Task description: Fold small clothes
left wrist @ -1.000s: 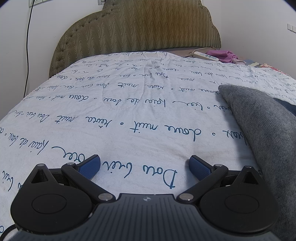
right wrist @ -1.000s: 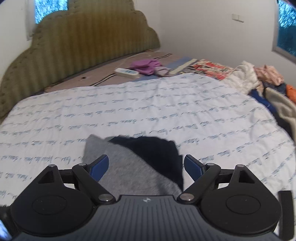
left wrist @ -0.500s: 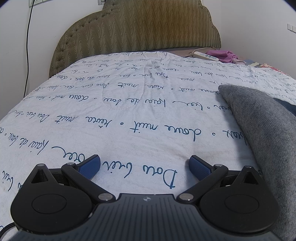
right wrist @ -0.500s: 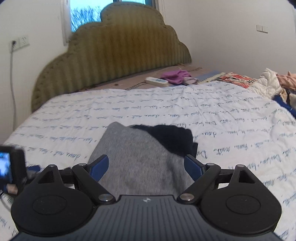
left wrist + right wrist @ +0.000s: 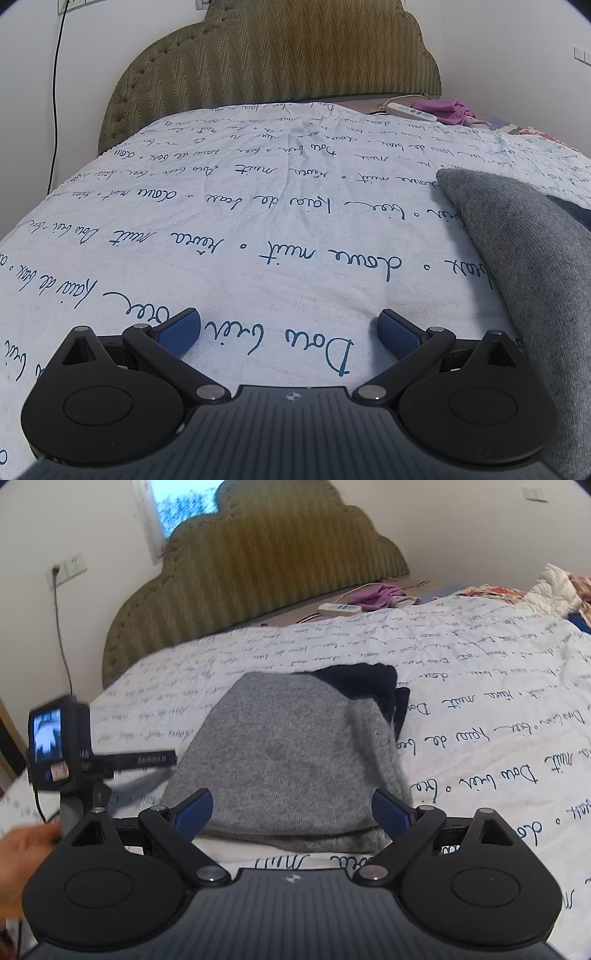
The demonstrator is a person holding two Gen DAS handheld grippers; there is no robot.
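A folded grey knit garment (image 5: 288, 760) lies on the white bedspread with blue script (image 5: 480, 672). A dark navy garment (image 5: 365, 681) lies partly under its far right corner. My right gripper (image 5: 291, 810) is open and empty, its fingers spread over the grey garment's near edge. My left gripper (image 5: 288, 330) is open and empty, low over bare bedspread (image 5: 258, 221), with the grey garment (image 5: 524, 258) to its right. The left gripper's body with its camera screen (image 5: 55, 746) shows at the left of the right wrist view.
An olive padded headboard (image 5: 280, 62) stands at the far end. A white power strip (image 5: 410, 110) and purple cloth (image 5: 443, 110) lie near it. A pile of clothes (image 5: 561, 587) sits at the far right. A hand (image 5: 22, 864) holds the left gripper.
My right gripper has swung left and come down closer over the grey garment, bringing the left gripper into its view. The left gripper has not moved.
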